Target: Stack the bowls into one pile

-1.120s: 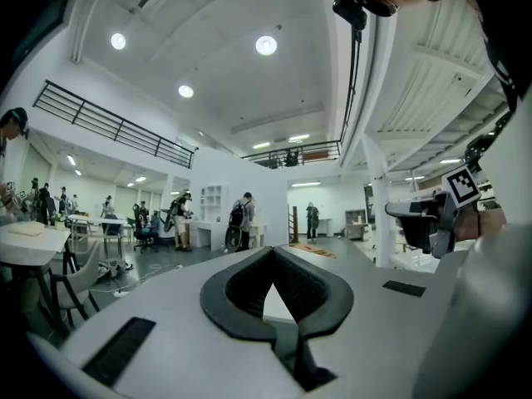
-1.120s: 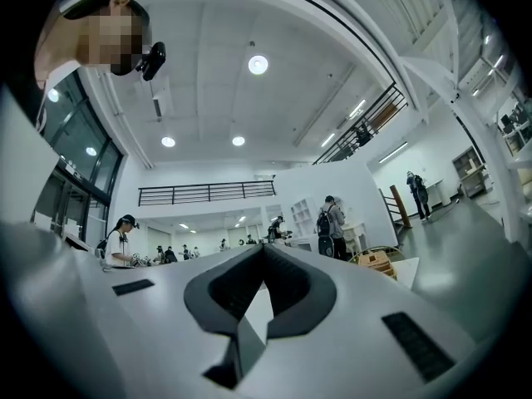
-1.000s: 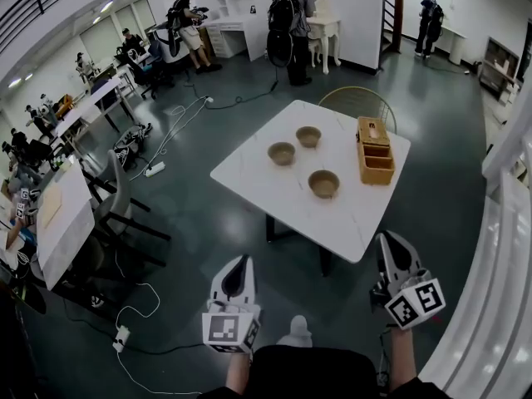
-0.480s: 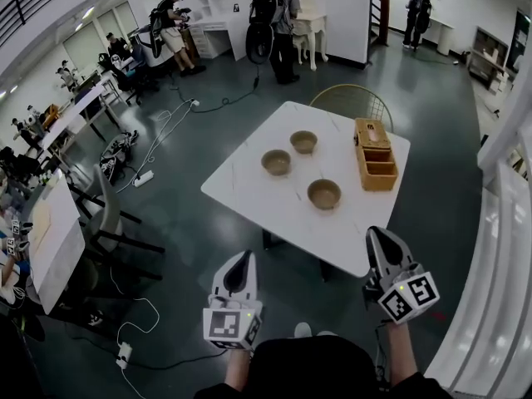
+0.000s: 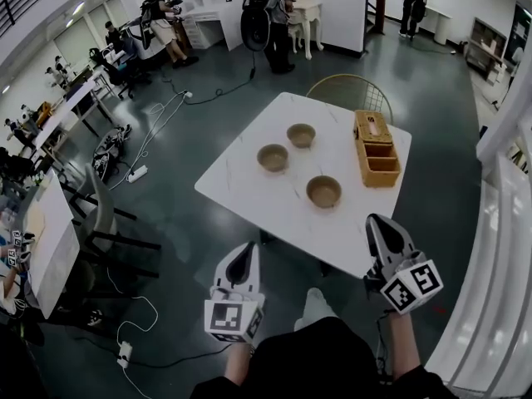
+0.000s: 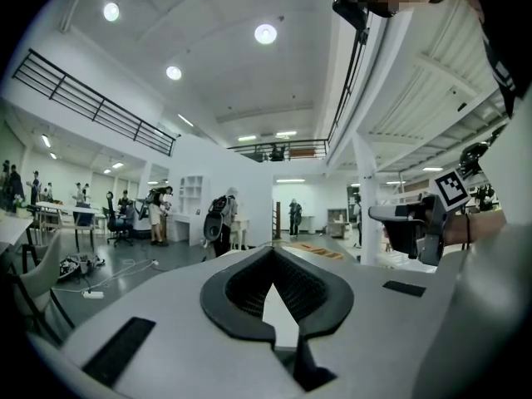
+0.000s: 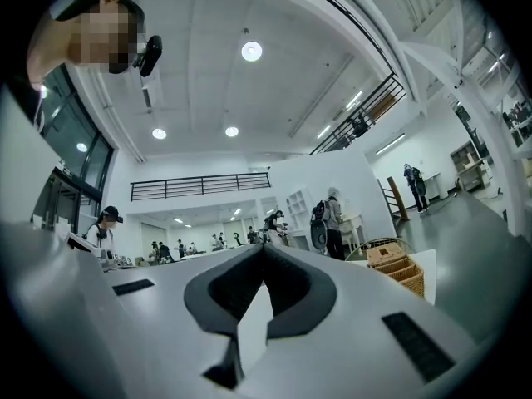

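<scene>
Hand-held grippers: I hold the left hand-held gripper (image 5: 246, 256) and the right hand-held gripper (image 5: 378, 229) low in front of my body. Both are closed and empty, and each one's own view shows the dark pads meeting at the tip with nothing between them.
Pose: both point roughly level toward the desk. I read this as a carrying pose, with no grasp prepared yet.
Gap: dark floor lies between the left tip and the desk. In the head view the right tip overlaps the near desk edge, but I cannot tell whether it is over it.
Desk: the white square desk (image 5: 266, 198) sits corner-on to me and carries all the task things.
First bowl: the nearest bowl (image 5: 323, 191) is small, round and tan. It stands upright toward the near right, apart from the others.
Second bowl: the middle bowl (image 5: 273, 157) is the same tan kind and sits further back on the left, also alone.
Third bowl: the farthest bowl (image 5: 301, 135) sits behind those two and touches neither.
Basket: a tan woven basket (image 5: 376, 150) with open compartments lies along the right edge. It is near the bowls but clear of them.
Progress: no pile exists yet, since the three bowls sit spread out with none nested.
Next need: I judge the jaws must open before either can pinch a rim. The nearest bowl suits the right side.
Beyond: a round-backed wire chair (image 5: 349, 90) stands behind the desk, and people (image 5: 264, 7) stand by the far wall.
</scene>
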{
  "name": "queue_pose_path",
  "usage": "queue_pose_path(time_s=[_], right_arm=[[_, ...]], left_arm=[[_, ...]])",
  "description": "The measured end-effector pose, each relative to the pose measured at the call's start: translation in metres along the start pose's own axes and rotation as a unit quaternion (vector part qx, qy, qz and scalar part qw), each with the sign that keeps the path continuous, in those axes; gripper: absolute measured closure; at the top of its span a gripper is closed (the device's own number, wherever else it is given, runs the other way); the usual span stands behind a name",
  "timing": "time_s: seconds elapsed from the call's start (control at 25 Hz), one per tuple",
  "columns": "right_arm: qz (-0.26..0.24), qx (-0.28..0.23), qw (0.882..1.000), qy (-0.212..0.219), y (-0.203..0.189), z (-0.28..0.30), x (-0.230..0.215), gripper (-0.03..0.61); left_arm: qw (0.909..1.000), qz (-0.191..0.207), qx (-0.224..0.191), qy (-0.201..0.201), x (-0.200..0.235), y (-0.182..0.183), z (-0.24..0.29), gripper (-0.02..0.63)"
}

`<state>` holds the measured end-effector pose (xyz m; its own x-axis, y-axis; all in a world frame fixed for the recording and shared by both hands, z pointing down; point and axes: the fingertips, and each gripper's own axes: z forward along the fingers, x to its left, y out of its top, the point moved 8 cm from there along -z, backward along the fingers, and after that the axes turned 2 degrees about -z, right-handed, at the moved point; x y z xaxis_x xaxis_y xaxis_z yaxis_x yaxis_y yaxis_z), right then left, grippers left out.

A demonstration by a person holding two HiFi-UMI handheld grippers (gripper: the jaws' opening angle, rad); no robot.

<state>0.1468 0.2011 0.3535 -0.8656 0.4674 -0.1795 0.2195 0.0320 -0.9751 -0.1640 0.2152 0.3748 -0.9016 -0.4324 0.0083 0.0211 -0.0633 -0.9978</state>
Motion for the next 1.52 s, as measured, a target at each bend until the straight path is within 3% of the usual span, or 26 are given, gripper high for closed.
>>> queue_pose_path(time_s=[0.36,0.8,1.52], right_arm=[[0.009,0.017,1.0,0.007,0.006,0.059,-0.045,0.565],[0.013,0.043,0.998,0.037,0.0,0.147,-0.097,0.565],[0.03,0.079,0.995,0.044,-0.013,0.241,-0.153,0.565]], left_arm=[[0.9993,-0.028,0.017,0.018,0.024,-0.001,0.057,0.598],[0.9984,-0.046,0.033,-0.001,0.052,0.003,0.157,0.6],[0.9953,-0.063,0.073,0.002,0.075,-0.017,0.237,0.6]])
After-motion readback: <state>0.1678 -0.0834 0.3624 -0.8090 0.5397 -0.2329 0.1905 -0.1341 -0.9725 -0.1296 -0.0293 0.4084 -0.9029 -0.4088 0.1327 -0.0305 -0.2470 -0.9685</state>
